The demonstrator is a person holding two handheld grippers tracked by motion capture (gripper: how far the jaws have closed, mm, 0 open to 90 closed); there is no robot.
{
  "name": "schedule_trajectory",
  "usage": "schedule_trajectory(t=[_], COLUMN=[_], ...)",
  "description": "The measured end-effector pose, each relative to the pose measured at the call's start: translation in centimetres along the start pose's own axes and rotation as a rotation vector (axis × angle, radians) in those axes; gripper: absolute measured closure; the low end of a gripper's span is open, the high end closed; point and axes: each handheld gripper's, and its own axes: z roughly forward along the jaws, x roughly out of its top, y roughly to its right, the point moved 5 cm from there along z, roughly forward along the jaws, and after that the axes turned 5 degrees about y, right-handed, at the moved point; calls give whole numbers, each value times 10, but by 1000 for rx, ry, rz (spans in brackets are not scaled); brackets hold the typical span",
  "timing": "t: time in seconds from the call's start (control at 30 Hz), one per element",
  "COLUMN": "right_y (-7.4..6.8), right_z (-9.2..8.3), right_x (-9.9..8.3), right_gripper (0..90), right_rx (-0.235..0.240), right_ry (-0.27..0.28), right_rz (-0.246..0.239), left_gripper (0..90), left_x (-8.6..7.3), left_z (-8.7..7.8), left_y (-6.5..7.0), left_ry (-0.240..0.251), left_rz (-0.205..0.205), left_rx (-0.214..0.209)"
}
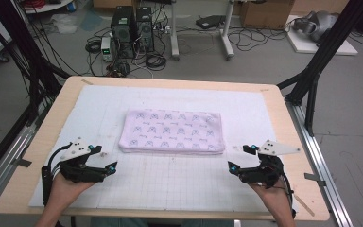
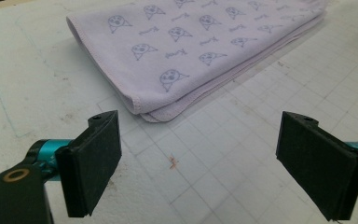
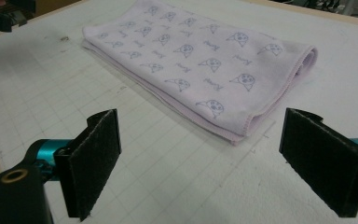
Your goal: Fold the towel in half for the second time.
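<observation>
Your folded lilac cloth printed with small grey animal faces (image 1: 172, 131) lay flat at the centre of the white gridded mat (image 1: 170, 187) covering the wooden surface (image 1: 52, 118). Your left gripper (image 1: 105, 160) sat at about 8 o'clock from the cloth, your right gripper (image 1: 242, 158) at about 4 o'clock, both clear of it and carrying nothing. Both sets of fingers stood wide apart, with bare mat between them.

Judged from its look, the cloth would be light, soft and limp, with several layers stacked; it should sag and unfold if lifted by one point. A pinch at each near corner, catching every layer at the hemmed edge, seemed the safest hold.

The left gripper view gave you the cloth's (image 2: 191, 51) near left corner close up: rounded fold on one side, loose layered edges along the near side, and a small reddish mark on the mat ahead of the fingers. The right gripper view gave the opposite corner of the cloth (image 3: 200, 60) and its stitched hem. The high view alone showed the whole layout, plus computer towers (image 1: 132, 30) and cables on the floor at 12 o'clock.
</observation>
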Motion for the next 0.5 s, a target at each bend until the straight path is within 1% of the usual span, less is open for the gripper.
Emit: schedule_trajectory(t=[0.07,0.13,0.2,0.27,0.3,0.37,0.5], right_y=[-1,-1,-1,-1,-1,-1,-1], right_z=[-4,-9,-12,-15,-16,-16,-15], right_x=[-2,-5,-7,-10,-11,-14,-18], right_gripper=[118,118,119,118,118,118,118], right_rx=[-2,-10,-12,-14,-13,-8,-5], right_ry=[2,2,0,1,2,1,-6], right_rz=[8,-4,2,8,7,14,17], left_gripper=[145,145,145,145,145,145,145], left_x=[-1,-1,-1,-1,-1,-1,-2], left_z=[-3,-5,-7,-9,-10,-11,-11], left_y=[1,3,3,2,2,1,3], left_ry=[-2,1,4,3,5,5,1], left_rz=[1,0,-6,-3,-12,-14,-5], left_rx=[-2,-5,-8,-4,-7,-7,-7])
